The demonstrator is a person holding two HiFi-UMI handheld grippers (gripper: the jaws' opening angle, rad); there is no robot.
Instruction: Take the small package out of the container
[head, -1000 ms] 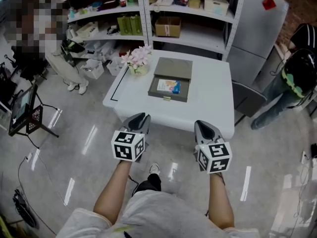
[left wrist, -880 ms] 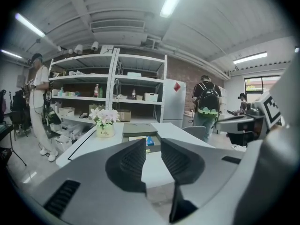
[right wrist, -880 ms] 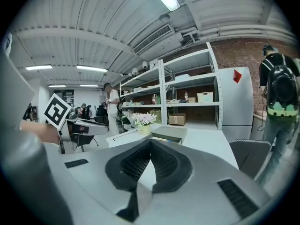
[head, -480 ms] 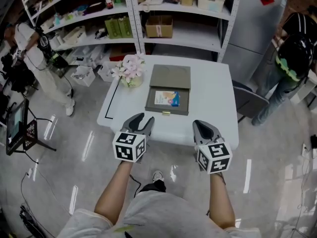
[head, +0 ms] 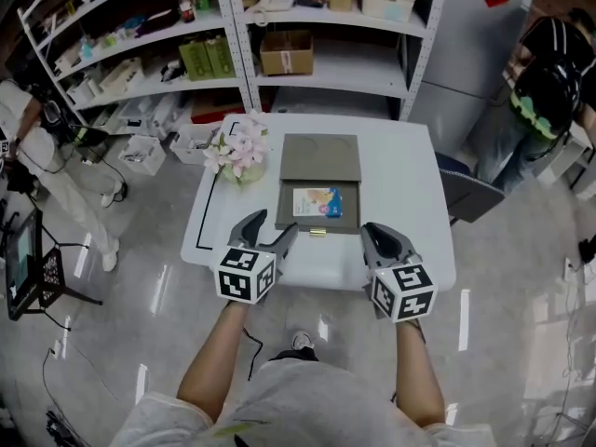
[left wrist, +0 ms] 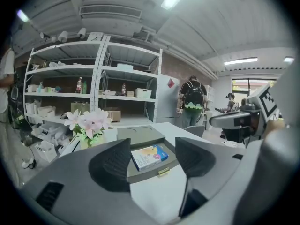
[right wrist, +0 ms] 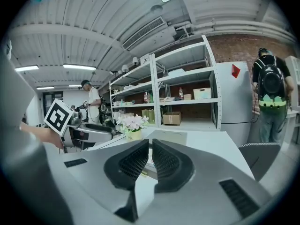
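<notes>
A small blue and yellow package (head: 318, 202) (left wrist: 149, 156) lies flat in a shallow grey container (head: 289, 222) (left wrist: 143, 176) on the white table (head: 400, 203). The container's lid (head: 321, 156) (left wrist: 139, 134) lies open behind it. My left gripper (head: 270, 228) (left wrist: 152, 159) hovers at the table's near edge, short of the container. Its jaws have just been opening and stand open with nothing between them. My right gripper (head: 377, 236) (right wrist: 150, 149) is level with it to the right, shut and empty, and its view shows only a sliver of the container.
A pot of pink flowers (head: 237, 150) (left wrist: 89, 123) (right wrist: 132, 123) stands left of the lid. White shelves (head: 307, 26) rise behind the table. A chair (head: 466, 196) and a person with a backpack (head: 549, 91) are at the right, another person (head: 37, 156) at the left.
Both grippers have come forward to the table's near edge. The left jaws have gone from nearly shut to open. The right jaws stay shut.
</notes>
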